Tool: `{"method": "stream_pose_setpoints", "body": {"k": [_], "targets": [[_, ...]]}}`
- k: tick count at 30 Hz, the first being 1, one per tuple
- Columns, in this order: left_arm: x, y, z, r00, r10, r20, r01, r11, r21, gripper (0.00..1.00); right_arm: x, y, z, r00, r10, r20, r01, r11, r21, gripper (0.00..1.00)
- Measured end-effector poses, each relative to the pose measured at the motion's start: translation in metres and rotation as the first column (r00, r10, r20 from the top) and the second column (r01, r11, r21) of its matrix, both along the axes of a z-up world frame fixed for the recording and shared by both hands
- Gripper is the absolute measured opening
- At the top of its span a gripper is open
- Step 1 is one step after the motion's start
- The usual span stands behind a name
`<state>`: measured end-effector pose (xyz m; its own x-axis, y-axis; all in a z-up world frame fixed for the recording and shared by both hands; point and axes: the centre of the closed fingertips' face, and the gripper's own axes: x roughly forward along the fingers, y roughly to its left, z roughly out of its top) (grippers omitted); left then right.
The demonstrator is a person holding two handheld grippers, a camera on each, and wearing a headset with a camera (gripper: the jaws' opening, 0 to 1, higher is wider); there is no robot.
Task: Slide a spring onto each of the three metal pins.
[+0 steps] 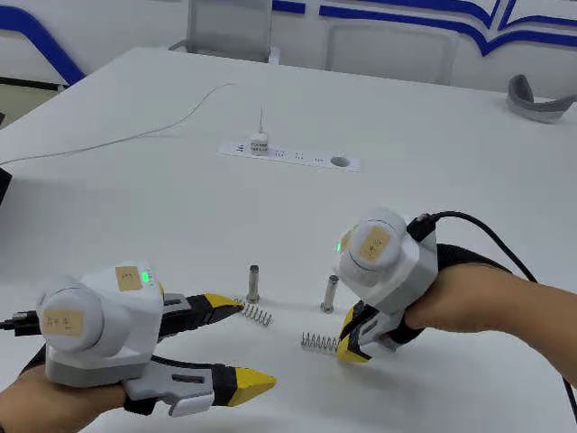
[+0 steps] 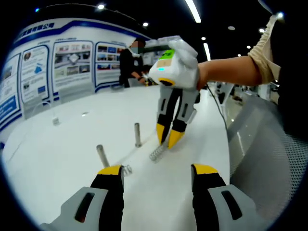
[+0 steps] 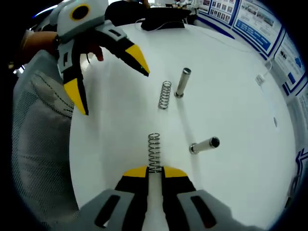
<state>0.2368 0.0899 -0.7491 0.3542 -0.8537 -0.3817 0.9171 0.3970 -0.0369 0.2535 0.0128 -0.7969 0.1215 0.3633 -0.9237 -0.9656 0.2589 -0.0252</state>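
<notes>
My right gripper is pinched shut on the end of a spring lying beside the nearer steel pin, I judge to lift it onto that pin. My left gripper stands wide open, empty.

I'm looking at a white desk with a socket strip set flat in its top. A white plug sits at the strip's left end, and a thin white cable trails away to its left. Well nearer me than the strip, the first pin and second pin stand upright. The first spring and second spring lie flat, nearer still. A grey curved band lies far to the strip's right.
</notes>
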Motion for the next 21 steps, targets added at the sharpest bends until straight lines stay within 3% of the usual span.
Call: {"method": "stream_pose_setpoints", "body": {"k": [8,21], "targets": [[-0.005,-0.015,0.001,0.998,-0.055,0.011,0.055,0.998,0.013,0.55,-0.012,0.004,0.017,1.000,0.029,0.011,-0.029,0.999,0.027,0.12],[-0.011,-0.025,0.003,0.993,-0.115,0.031,0.114,0.993,0.022,0.45,-0.031,0.021,0.040,0.993,0.112,0.040,-0.114,0.992,0.051,0.12]]}}
